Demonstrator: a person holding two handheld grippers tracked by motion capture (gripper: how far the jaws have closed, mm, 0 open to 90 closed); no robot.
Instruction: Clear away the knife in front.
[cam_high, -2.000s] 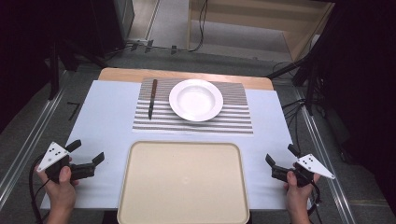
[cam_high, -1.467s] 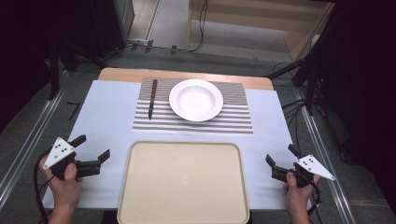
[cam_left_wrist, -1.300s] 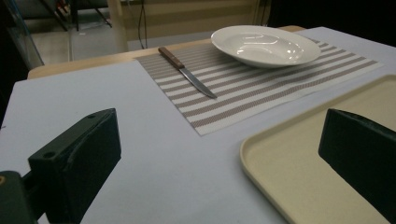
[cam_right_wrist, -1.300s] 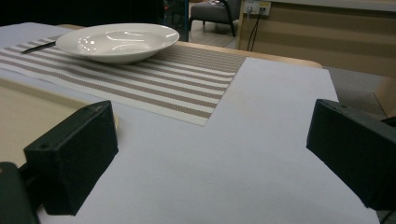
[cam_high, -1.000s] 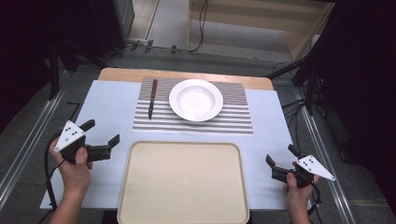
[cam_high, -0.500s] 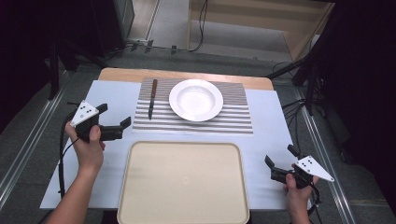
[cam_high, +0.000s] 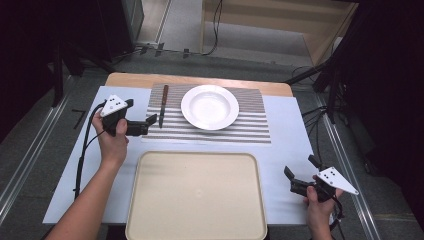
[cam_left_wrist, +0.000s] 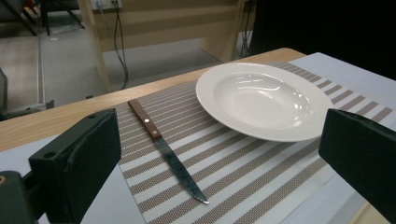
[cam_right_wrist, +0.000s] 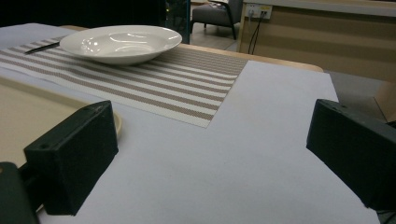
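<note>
A white deep plate (cam_high: 210, 106) sits on a striped placemat (cam_high: 250, 127) at the far middle of the table. A wooden-handled knife (cam_high: 163, 102) lies on the mat left of the plate, blade toward me. My left gripper (cam_high: 141, 111) hovers open just left of the knife's blade end, with nothing between its jaws. In the left gripper view the knife (cam_left_wrist: 168, 156) and plate (cam_left_wrist: 264, 100) lie ahead of the open left gripper (cam_left_wrist: 219, 158). My right gripper (cam_high: 301, 166) rests open near the table's front right corner, and in its own view the right gripper (cam_right_wrist: 210, 154) is empty.
A large beige tray (cam_high: 195, 195) lies at the front middle, between both hands. White paper (cam_high: 292, 135) covers the tabletop. The wooden table edge (cam_high: 140, 79) runs along the back. Cables trail from both grippers.
My left gripper has travelled from the front left corner forward and to the right, up to the knife's blade end. The right gripper has stayed put.
</note>
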